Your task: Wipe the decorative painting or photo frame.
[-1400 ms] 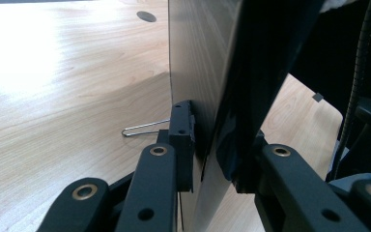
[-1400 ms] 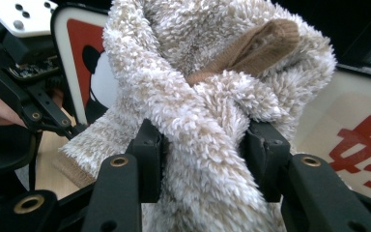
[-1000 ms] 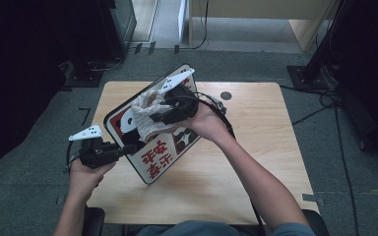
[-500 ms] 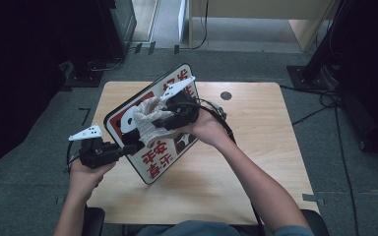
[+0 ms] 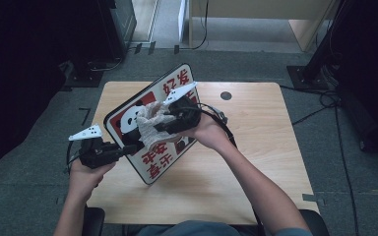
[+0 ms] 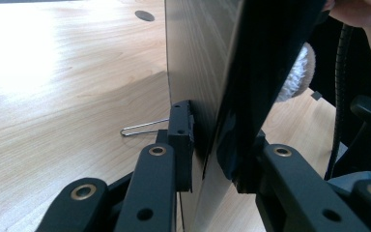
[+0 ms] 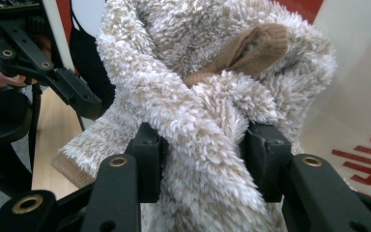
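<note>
- Currently the left gripper (image 5: 128, 149) clamps the lower left edge of a panda sign board (image 5: 150, 169), which stands tilted on its lower corner above the wooden table (image 5: 256, 147).
- In the left gripper view, the gripper's jaws (image 6: 207, 159) are drawn in narrow on the board's edge (image 6: 198, 72), one pad on each face.
- The right gripper (image 5: 158, 129) holds a fluffy cream cloth (image 5: 150, 125) against the board's printed face, over the panda picture.
- In the right gripper view, its jaws (image 7: 203, 159) are pinched on a fold of the cloth (image 7: 207, 96), which bulges out past both pads; a tan cuff or lining (image 7: 251, 48) shows near the top of the bundle.
- The board carries red characters on white (image 5: 157, 160) at its lower end and more at its upper corner (image 5: 179, 81).
- A wire clip (image 6: 142, 128) lies on the table just beside the board's back face.
- The table has a dark round cable hole (image 5: 226, 96) near its far edge, well apart from the board.
- Grey carpet (image 5: 344, 167) surrounds the table; cables (image 5: 320, 98) trail across it to the right, and pale furniture (image 5: 256, 14) stands beyond.
- The left side of the room is too dark to make out.
- The cloth and right gripper cover much of the panda picture; the characters cannot be read with confidence.
</note>
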The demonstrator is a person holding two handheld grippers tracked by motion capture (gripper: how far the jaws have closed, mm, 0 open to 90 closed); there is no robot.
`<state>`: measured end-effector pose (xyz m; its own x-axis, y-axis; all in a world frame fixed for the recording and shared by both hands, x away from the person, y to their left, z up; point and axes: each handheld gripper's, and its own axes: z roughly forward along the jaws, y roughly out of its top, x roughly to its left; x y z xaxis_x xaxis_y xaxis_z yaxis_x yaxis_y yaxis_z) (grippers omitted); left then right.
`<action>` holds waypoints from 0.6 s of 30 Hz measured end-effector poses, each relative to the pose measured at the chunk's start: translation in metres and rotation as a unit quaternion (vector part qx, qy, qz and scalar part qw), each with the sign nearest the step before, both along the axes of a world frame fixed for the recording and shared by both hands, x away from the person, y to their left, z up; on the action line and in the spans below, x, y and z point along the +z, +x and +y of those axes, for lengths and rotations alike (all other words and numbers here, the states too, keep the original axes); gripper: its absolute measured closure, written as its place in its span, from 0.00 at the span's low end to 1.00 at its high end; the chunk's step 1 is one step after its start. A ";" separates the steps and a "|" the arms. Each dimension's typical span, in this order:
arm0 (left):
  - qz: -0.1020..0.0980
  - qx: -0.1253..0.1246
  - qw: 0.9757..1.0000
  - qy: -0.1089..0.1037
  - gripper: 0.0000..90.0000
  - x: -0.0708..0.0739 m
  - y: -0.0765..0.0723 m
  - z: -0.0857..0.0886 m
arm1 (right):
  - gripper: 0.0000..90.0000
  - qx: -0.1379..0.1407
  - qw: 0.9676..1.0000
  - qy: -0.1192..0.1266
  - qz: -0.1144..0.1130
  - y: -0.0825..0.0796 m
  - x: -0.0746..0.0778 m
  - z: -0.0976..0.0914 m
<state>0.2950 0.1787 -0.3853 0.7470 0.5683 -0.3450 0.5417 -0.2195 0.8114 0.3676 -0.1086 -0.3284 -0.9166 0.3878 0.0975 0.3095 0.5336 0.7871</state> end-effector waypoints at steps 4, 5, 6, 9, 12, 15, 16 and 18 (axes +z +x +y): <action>0.000 0.001 1.000 -0.001 0.84 0.000 0.000 0.000 | 0.62 0.001 1.000 0.001 0.001 0.000 -0.005 -0.001; 0.000 0.000 1.000 -0.001 0.84 0.000 0.000 0.000 | 0.62 0.001 1.000 0.001 0.003 -0.001 -0.006 -0.002; 0.000 0.000 1.000 0.000 0.84 0.000 0.000 0.000 | 0.62 0.001 1.000 0.003 0.002 -0.001 -0.007 -0.002; 0.000 0.000 1.000 0.000 0.84 0.000 0.000 0.000 | 0.62 0.002 1.000 0.008 0.003 -0.001 -0.010 -0.004; 0.000 0.000 1.000 0.000 0.84 0.000 0.000 0.000 | 0.62 0.003 1.000 0.014 0.004 -0.001 -0.014 -0.005; 0.000 0.000 1.000 0.000 0.84 0.000 0.000 0.000 | 0.62 0.005 1.000 0.022 0.002 -0.001 -0.017 -0.007; 0.000 -0.001 1.000 0.000 0.84 0.000 0.000 0.000 | 0.62 0.005 1.000 0.027 0.001 -0.001 -0.019 -0.008; 0.000 -0.001 1.000 0.001 0.84 0.000 0.000 0.000 | 0.62 0.004 0.999 0.032 -0.001 -0.002 -0.022 -0.009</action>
<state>0.2949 0.1785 -0.3852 0.7478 0.5675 -0.3446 0.5417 -0.2213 0.8109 0.3660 -0.1173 -0.3501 -0.9197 0.3740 0.1194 0.3036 0.4848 0.8202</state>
